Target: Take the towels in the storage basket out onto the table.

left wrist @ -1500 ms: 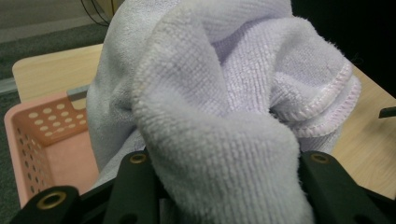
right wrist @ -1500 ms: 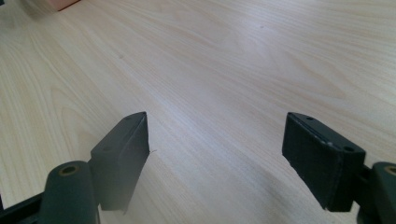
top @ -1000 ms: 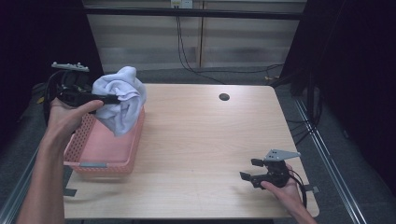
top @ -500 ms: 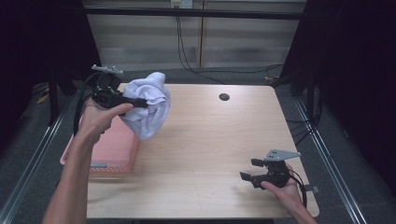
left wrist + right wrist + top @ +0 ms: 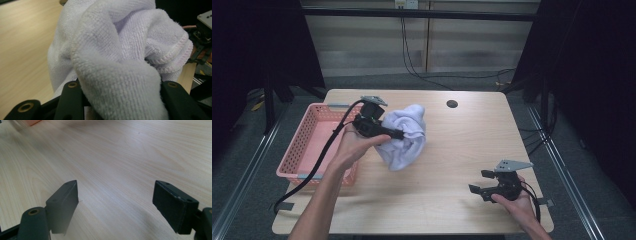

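A pale lavender towel (image 5: pixel 404 136) hangs bunched from my left gripper (image 5: pixel 398 134) over the middle-left of the table, its lower end at or just above the wood. The left gripper view has the thick fold of towel (image 5: pixel 117 75) squeezed between both black jaws, so the left gripper (image 5: pixel 120 92) is shut on it. My right gripper (image 5: pixel 478 181) rests low at the table's front right. Its jaws stand wide apart over bare wood in the right gripper view, with nothing in the right gripper (image 5: pixel 116 197).
A pink mesh basket (image 5: pixel 304 145) stands at the table's left edge with no contents showing. A small dark round hole (image 5: pixel 452 104) lies at the far middle of the table (image 5: pixel 462 150). Cables run along the floor beyond the far edge.
My left gripper has carried the towel from above the basket rightward and down, out over the table's middle. The right gripper has stayed in place.
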`<state>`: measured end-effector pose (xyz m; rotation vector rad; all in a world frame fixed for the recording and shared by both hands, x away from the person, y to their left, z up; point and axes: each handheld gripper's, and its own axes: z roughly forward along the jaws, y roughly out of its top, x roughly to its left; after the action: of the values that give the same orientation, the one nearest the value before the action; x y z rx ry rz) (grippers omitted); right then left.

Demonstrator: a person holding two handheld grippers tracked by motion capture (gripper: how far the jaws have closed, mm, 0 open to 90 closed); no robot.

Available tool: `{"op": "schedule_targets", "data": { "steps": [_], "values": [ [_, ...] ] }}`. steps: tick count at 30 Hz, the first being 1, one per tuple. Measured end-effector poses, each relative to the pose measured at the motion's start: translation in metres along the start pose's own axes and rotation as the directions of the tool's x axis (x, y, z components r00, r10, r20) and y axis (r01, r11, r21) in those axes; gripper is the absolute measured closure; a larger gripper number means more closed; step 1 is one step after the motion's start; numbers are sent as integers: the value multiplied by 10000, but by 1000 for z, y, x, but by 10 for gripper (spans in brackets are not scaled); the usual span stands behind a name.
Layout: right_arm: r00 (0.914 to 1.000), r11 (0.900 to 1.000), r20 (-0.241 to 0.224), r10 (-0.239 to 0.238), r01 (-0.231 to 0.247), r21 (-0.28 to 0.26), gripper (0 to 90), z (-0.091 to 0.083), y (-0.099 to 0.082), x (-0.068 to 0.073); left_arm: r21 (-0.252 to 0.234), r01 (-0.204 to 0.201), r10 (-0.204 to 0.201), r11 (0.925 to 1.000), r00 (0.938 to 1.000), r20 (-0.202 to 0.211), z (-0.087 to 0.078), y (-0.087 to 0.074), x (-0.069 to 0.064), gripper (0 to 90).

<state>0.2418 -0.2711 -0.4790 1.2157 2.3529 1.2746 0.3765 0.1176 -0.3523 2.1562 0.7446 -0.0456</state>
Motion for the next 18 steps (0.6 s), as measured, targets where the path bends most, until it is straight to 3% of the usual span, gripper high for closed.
{"op": "schedule_targets", "data": {
  "steps": [6,11,18],
  "values": [
    [10000,10000,18,-11,11,-38,200,-2,0,0,461,-32,26,9989,9999,128,36,-23,-12,550],
    [10000,10000,9,18,-18,-48,199,-2,-1,-1,706,216,-239,9973,9992,317,65,-50,-12,547],
    [10000,10000,-8,-21,21,-7,201,-1,0,0,1282,-148,110,9916,9995,297,93,-75,-17,535]
  ]
}}
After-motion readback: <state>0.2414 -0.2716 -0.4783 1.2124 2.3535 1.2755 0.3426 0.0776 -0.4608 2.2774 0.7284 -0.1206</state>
